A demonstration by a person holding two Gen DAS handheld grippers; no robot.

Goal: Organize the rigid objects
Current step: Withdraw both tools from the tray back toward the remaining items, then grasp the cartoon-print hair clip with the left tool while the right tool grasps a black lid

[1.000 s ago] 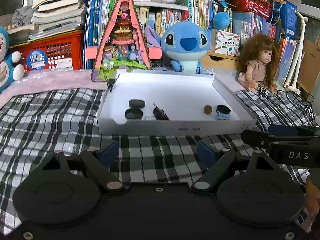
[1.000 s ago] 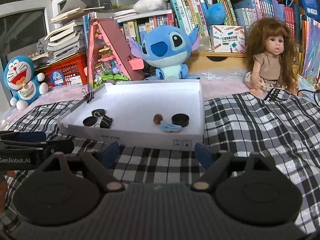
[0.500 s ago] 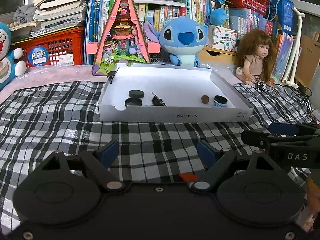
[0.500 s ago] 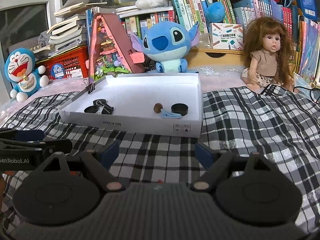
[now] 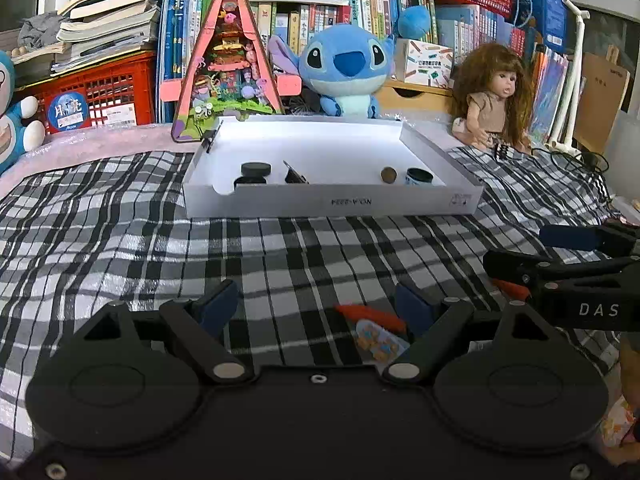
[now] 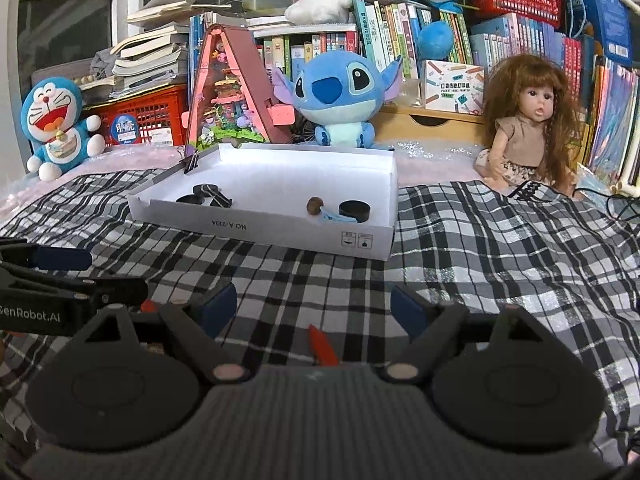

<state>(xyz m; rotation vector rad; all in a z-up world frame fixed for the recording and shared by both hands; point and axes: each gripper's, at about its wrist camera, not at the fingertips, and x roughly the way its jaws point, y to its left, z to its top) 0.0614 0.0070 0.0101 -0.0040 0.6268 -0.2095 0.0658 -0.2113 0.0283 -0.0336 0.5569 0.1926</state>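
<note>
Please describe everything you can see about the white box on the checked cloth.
The white box is a shallow, open tray, apparently cardboard, resting flat on the black-and-white checked cloth. Its low front wall carries upside-down printed lettering and two small symbols near one corner. A black binder clip is clamped on one side wall. Inside lie several small black round items, a black clip, a small brown ball and a pale blue piece. Neither gripper touches it.

Both wrist views look low across the checked cloth (image 5: pixel 120 240), sharing the white box (image 6: pixel 280 228) and shelf toys.
</note>
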